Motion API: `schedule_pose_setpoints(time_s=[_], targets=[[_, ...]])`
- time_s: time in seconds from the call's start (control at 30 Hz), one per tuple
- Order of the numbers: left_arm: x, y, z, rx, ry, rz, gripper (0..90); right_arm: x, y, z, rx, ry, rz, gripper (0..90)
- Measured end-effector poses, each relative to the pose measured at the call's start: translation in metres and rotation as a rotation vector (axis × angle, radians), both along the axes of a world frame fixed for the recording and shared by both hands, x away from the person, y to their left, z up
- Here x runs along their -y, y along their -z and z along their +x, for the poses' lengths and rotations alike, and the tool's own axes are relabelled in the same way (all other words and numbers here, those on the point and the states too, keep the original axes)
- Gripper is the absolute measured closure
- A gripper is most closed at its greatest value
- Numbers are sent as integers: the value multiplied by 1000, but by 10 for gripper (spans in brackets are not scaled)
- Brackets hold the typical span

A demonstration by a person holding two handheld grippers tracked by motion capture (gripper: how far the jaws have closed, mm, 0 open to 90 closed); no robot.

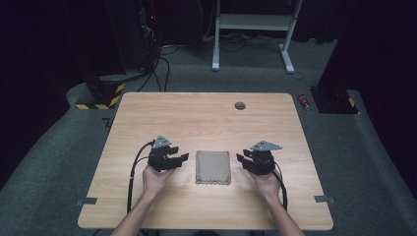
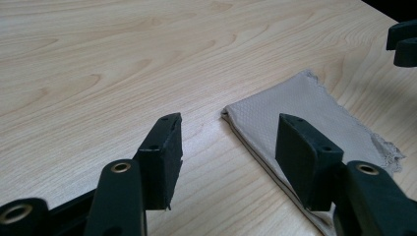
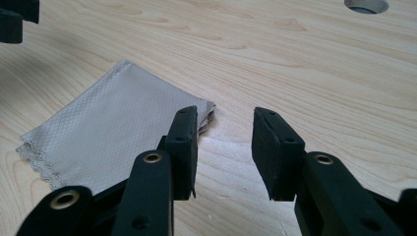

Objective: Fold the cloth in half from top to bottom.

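Beige folded cloth (image 1: 213, 167), wooden table (image 1: 206, 118)

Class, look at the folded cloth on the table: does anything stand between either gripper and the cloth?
Nothing visible does. The folded cloth lies flat between the left gripper and right gripper, with bare wooden table between each and it. Both grippers are open and empty.
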State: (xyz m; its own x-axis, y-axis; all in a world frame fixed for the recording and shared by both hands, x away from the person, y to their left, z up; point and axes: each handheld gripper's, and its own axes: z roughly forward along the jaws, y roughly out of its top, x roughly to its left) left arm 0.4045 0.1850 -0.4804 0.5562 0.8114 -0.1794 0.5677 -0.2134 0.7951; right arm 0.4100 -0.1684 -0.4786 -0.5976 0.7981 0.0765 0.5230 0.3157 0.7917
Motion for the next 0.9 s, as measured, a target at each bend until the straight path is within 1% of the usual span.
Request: schedule_pose_setpoints(time_s=[0.1,0.2,0.4,0.53,0.77,0.9], targets=[[-3,0,-2,2,-4,-3,437,4,0,-2,-1,5,8,622],[-7,0,-5,1,-7,-17,437,7,-1,-4,4,7,11,621],[-15,-2,-12,10,-13,-16,436,13,-4,-8,15,17,28,621],[-18,0,-17,6,-19,-28,435,17,-4,-11,17,20,37,621],[-25,-1,-23,13,-33,-44,434,22,-5,-17,24,19,43,621],[-29,1,-27,14,-41,-39,434,25,-5,-21,23,25,52,620]])
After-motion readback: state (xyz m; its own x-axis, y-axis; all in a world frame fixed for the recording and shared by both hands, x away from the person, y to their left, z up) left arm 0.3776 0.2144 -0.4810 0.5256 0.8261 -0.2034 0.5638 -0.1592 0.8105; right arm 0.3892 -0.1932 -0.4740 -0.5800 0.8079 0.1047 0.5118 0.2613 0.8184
